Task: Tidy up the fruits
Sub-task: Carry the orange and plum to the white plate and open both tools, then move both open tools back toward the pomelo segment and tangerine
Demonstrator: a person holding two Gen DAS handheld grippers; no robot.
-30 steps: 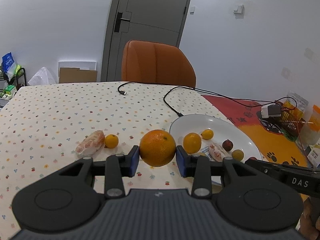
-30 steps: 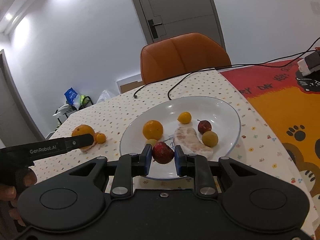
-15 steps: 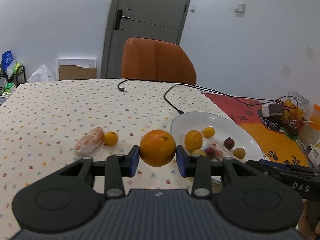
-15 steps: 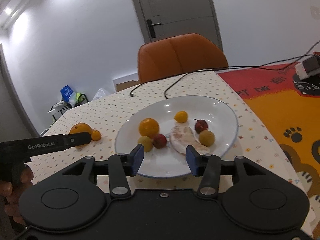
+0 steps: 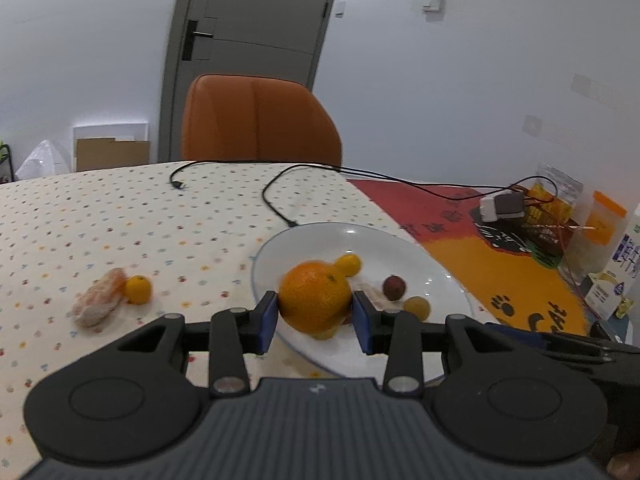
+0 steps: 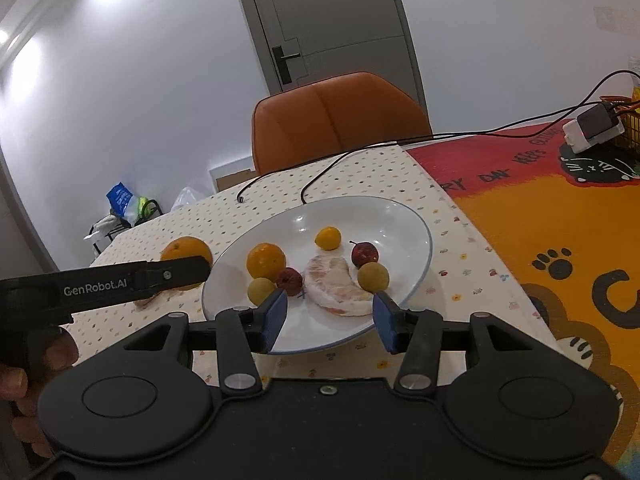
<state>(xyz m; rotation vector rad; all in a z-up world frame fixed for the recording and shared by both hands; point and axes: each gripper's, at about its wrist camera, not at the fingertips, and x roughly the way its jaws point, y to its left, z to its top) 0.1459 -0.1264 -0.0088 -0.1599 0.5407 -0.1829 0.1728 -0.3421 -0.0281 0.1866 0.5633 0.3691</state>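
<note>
My left gripper point(image 5: 315, 318) is shut on a large orange point(image 5: 314, 302) and holds it above the near left rim of the white plate point(image 5: 436, 272). The same orange point(image 6: 186, 250) shows left of the plate point(image 6: 416, 224) in the right wrist view. My right gripper point(image 6: 331, 318) is open and empty over the plate's near edge. On the plate lie an orange point(image 6: 266, 260), a small yellow citrus point(image 6: 328, 238), two red fruits point(image 6: 364, 253) point(image 6: 289, 280), two yellow-green fruits point(image 6: 373, 276) point(image 6: 261, 290) and a peeled pomelo segment point(image 6: 334, 290).
On the dotted tablecloth left of the plate lie another peeled segment point(image 5: 98, 304) and a small citrus point(image 5: 138, 300). Two black cables point(image 5: 280, 200) run across the far table. An orange chair point(image 5: 260, 120) stands behind. Boxes and a charger point(image 5: 502, 206) sit at the right on a colourful mat.
The right gripper opened and released a red fruit onto the plate, then drew back. The left gripper carried the large orange rightward, now over the plate's left rim.
</note>
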